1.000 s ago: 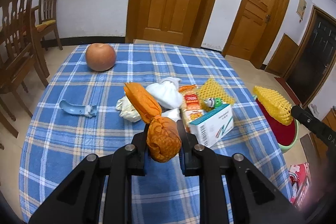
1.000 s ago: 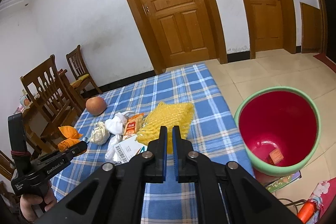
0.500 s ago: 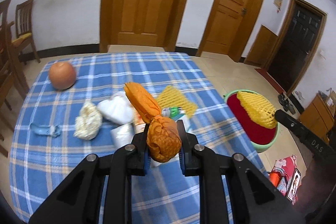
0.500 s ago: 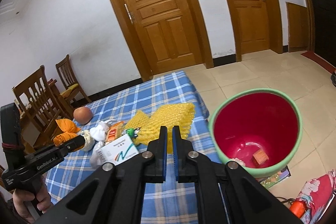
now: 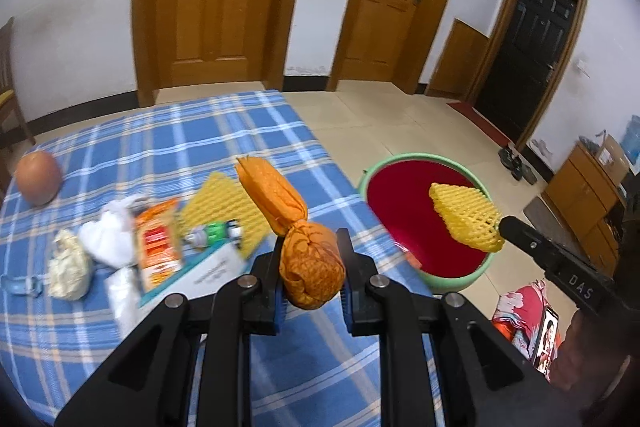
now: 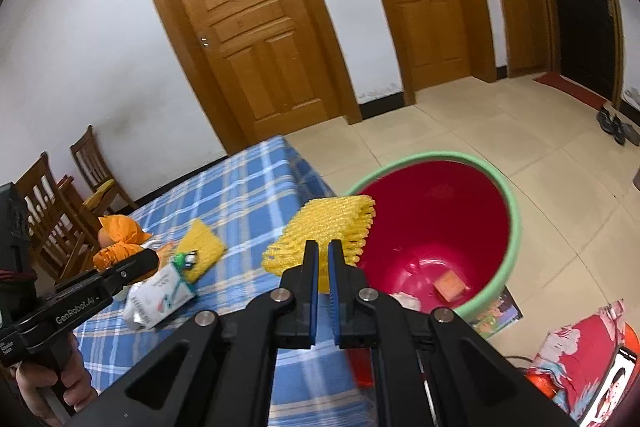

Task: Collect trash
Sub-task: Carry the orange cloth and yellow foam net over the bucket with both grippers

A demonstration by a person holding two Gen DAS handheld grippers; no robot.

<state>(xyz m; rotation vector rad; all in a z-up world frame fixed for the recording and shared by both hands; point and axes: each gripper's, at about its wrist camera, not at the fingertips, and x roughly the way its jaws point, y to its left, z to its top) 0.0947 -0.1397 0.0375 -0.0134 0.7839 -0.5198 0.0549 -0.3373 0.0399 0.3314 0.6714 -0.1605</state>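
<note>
Item 1: orange foam net (image 5: 310, 261), knotted into a ball with a loose tail standing up. The left claw (image 5: 310, 269) is pinching the ball between nearly closed jaws, above the near part of the blue checked desk (image 5: 200, 143).

Item 2: yellow foam net (image 6: 324, 231), a flat mesh sleeve. The right claw (image 6: 323, 259) is clamping its near edge with jaws fully closed; the net is hanging over the rim of the red bin (image 6: 508, 195), which is standing on the floor just beside the desk.

Step in hand: carrying 2 pieces of trash to the bin. Judged next: the right claw needs to reach over the bin's mouth and let go; the left needs to cross the desk edge first.

Remaining on the desk: another yellow net (image 5: 224, 203), a white box (image 5: 208, 271), an orange packet (image 5: 158, 247), crumpled tissues (image 5: 108, 235), an apple (image 5: 38, 178).
</note>
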